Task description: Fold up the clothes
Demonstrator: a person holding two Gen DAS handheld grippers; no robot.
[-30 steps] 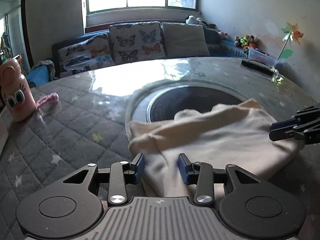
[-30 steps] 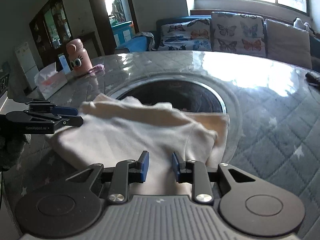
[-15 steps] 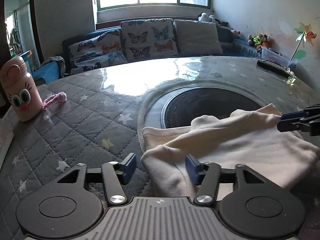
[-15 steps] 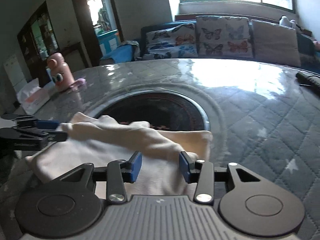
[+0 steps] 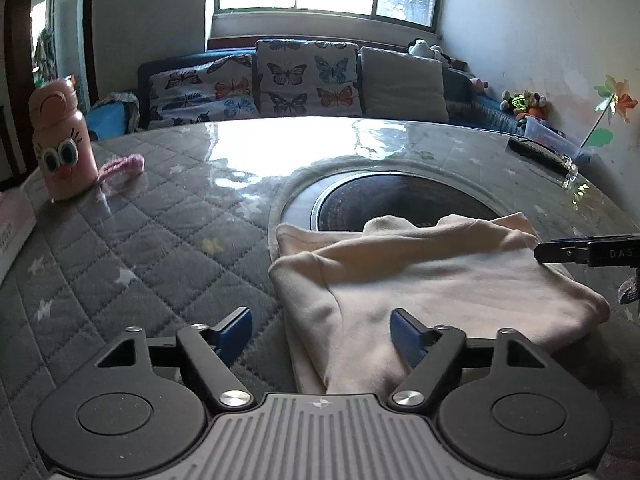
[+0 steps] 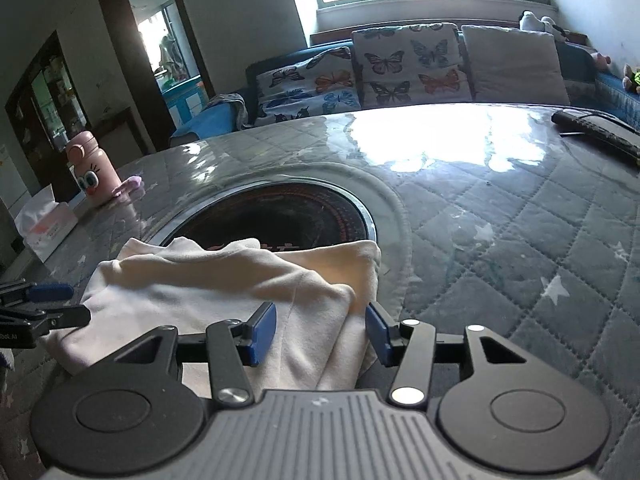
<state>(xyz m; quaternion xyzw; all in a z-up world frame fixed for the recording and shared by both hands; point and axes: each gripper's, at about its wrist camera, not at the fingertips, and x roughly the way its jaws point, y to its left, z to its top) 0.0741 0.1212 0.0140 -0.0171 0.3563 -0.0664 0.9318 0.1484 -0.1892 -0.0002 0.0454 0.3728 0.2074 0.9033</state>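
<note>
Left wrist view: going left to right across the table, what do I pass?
Box at the edge → pink cartoon-eyed bottle → pink knitted piece → folded cream garment → right hand-held gripper at the garment's far side.

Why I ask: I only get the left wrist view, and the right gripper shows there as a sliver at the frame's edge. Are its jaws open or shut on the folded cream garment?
Observer: The right gripper has its jaws open. The folded cream garment lies between its blue pads, unclamped.
Operator: How does the garment's edge look on that side?
Observer: The top layer ends in a rounded, bunched fold between the pads. A lower layer sticks out past it toward the round black hob set into the table.
</note>
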